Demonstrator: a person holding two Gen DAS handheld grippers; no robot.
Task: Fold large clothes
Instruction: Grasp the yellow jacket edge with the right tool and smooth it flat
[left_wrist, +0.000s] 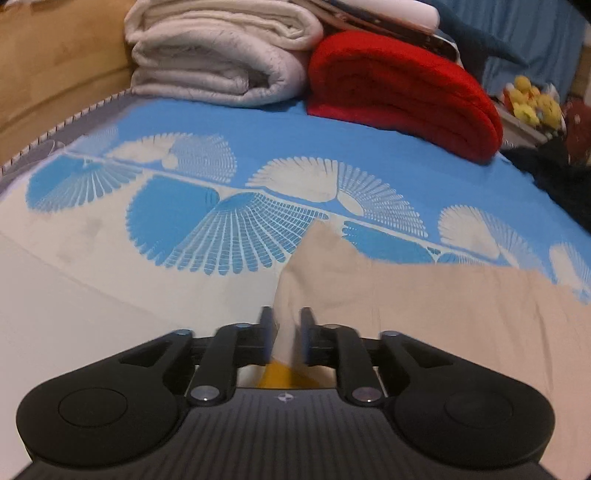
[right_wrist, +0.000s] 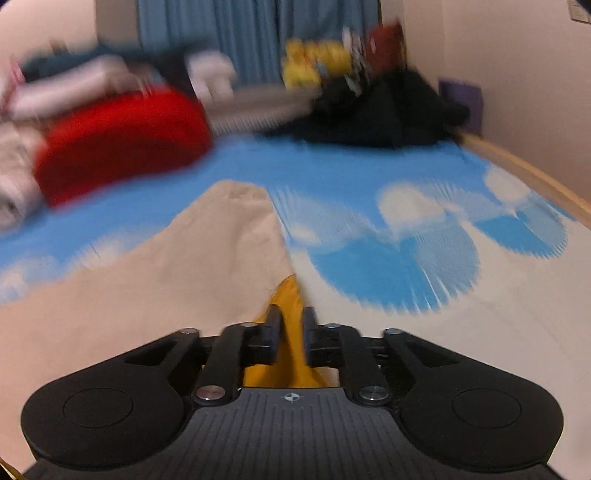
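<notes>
A beige garment (left_wrist: 424, 299) with a yellow inner side lies on the blue and white patterned bed cover (left_wrist: 258, 136). My left gripper (left_wrist: 287, 325) is shut on a raised beige edge of it, with yellow fabric (left_wrist: 280, 374) showing under the jaws. In the right wrist view the garment (right_wrist: 184, 266) spreads left and forward, and my right gripper (right_wrist: 290, 325) is shut on its yellow part (right_wrist: 290, 295). This view is motion-blurred.
A folded white quilt (left_wrist: 218, 55) and a folded red blanket (left_wrist: 402, 92) sit at the far side of the bed. Yellow plush toys (left_wrist: 532, 99) and a dark pile of clothes (right_wrist: 380, 110) lie at the far corner. A wooden bed edge (right_wrist: 535, 173) runs on the right.
</notes>
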